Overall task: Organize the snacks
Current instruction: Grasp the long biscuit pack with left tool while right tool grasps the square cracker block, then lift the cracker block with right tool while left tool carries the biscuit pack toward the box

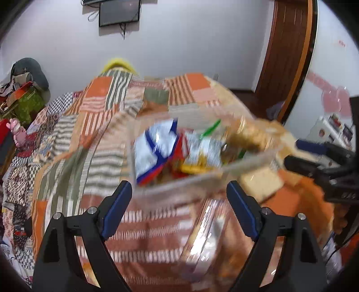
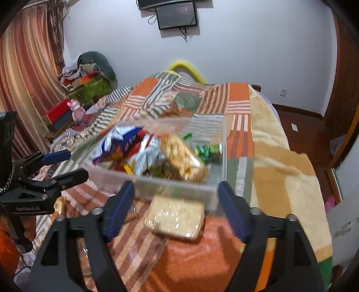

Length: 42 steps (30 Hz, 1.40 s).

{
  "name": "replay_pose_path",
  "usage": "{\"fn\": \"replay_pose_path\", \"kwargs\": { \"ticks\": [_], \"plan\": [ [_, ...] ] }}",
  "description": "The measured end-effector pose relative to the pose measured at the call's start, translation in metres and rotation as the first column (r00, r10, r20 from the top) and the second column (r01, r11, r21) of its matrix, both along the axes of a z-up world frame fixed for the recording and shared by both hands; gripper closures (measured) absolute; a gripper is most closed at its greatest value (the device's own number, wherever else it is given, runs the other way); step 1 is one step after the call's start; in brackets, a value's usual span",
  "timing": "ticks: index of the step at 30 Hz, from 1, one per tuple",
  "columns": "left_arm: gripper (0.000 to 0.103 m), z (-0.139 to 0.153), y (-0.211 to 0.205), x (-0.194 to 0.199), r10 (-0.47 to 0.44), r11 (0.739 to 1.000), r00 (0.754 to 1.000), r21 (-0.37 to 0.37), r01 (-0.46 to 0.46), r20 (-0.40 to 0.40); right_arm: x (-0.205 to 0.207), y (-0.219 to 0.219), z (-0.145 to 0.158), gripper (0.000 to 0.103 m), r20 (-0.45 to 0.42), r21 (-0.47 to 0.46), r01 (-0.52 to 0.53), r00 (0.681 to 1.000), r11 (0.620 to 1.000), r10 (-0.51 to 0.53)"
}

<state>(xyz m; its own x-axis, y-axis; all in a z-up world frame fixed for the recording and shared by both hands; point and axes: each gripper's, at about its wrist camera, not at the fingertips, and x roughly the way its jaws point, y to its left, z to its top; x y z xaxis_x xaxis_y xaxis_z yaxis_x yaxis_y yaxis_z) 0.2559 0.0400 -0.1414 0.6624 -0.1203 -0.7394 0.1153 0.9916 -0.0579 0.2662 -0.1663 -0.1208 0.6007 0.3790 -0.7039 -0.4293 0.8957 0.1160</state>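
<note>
Right gripper spread wide and empty, just short of flat cellophane-wrapped beige cracker pack lying beside clear plastic snack-filled bin; left gripper likewise spread.

A home bedroom: a bed under a patchwork quilt; wall-mounted screen; striped curtains; wooden door.

One clear bin at 12 o'clock holds several snack packets; one biscuit pack lies outside at 6 o'clock.
</note>
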Motion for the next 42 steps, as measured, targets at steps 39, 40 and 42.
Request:
{"fn": "replay_pose_path", "kwargs": {
  "ticks": [39,40,42],
  "plan": [
    [0.057,-0.056,-0.016,-0.02,-0.076,0.995,0.987,-0.082,0.065,-0.141,-0.006,0.009,-0.047,0.023,-0.13,-0.063,-0.028,0.991,0.998,0.02],
    [0.057,-0.053,-0.015,-0.021,-0.072,0.995,0.988,-0.077,0.062,-0.133,-0.007,0.008,-0.045,0.023,-0.127,-0.06,-0.029,0.992,0.998,0.021],
    [0.057,-0.044,-0.011,-0.027,-0.063,0.996,0.992,-0.073,0.055,-0.11,-0.011,0.007,-0.039,0.023,-0.117,-0.051,-0.029,0.993,0.998,0.022]
  ]
}}
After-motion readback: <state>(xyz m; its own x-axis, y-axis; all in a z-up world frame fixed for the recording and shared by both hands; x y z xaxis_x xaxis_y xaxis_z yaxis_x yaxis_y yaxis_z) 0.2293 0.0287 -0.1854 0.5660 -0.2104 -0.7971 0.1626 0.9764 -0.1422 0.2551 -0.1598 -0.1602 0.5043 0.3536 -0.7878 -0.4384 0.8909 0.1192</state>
